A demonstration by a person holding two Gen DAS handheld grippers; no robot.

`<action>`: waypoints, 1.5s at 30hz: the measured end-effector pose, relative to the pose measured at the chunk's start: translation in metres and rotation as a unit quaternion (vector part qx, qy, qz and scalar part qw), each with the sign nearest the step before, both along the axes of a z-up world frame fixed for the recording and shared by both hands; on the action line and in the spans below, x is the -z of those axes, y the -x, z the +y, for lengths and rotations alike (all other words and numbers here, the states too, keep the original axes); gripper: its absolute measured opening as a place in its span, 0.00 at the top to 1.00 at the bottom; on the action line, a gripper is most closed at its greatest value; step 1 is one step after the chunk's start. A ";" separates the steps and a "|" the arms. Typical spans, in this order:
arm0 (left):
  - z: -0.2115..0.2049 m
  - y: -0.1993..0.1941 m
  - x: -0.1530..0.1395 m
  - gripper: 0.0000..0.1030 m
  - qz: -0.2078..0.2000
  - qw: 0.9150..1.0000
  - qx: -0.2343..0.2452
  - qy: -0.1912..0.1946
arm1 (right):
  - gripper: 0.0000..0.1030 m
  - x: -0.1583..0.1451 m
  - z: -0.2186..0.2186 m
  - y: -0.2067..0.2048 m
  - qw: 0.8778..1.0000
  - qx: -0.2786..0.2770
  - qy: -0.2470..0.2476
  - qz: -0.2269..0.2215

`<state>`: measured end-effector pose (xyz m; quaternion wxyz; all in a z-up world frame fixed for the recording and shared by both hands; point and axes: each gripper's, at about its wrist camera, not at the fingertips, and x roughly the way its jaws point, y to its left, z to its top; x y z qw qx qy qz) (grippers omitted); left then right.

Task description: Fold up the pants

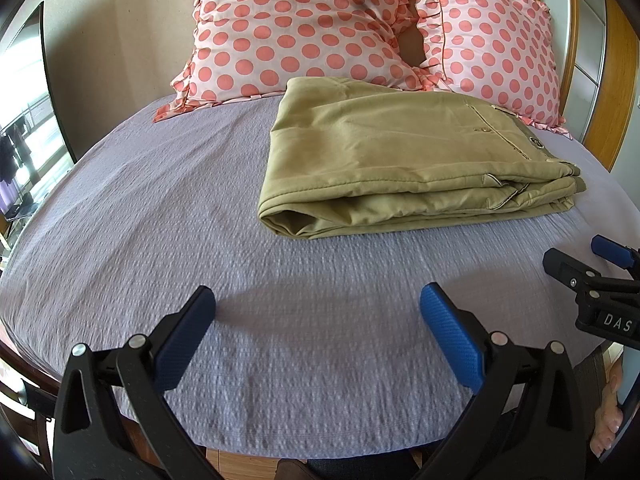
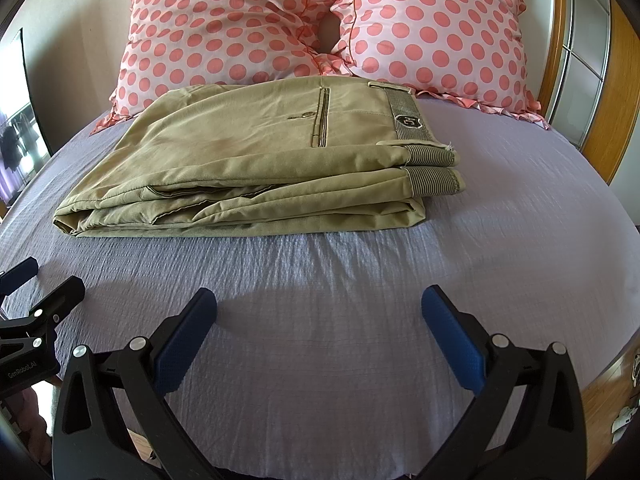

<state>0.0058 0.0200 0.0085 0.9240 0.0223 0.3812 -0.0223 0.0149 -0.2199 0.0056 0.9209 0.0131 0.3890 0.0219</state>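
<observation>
The khaki pants (image 1: 400, 156) lie folded in a flat stack on the lilac bedsheet (image 1: 160, 208), waistband to the right; they also show in the right wrist view (image 2: 256, 168). My left gripper (image 1: 318, 312) is open and empty, hovering over the sheet in front of the pants, apart from them. My right gripper (image 2: 320, 312) is open and empty too, in front of the pants. The right gripper shows at the right edge of the left wrist view (image 1: 580, 264); the left gripper shows at the left edge of the right wrist view (image 2: 36, 284).
Two pink polka-dot pillows (image 1: 296, 28) (image 2: 432, 28) lean against the headboard behind the pants. A wooden door frame (image 2: 616, 92) stands at the right. The bed's front edge (image 1: 320, 446) is just below the grippers. A window is at the far left.
</observation>
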 end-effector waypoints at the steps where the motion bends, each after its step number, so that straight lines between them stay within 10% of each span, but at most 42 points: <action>1: 0.000 0.000 0.000 0.02 0.000 1.000 0.000 0.000 | 0.01 0.000 0.000 0.000 1.000 0.000 0.000 0.000; 45: 0.002 -0.007 -0.002 0.02 0.024 1.000 0.001 0.002 | 0.01 -0.001 -0.001 0.000 1.000 -0.002 0.000 0.001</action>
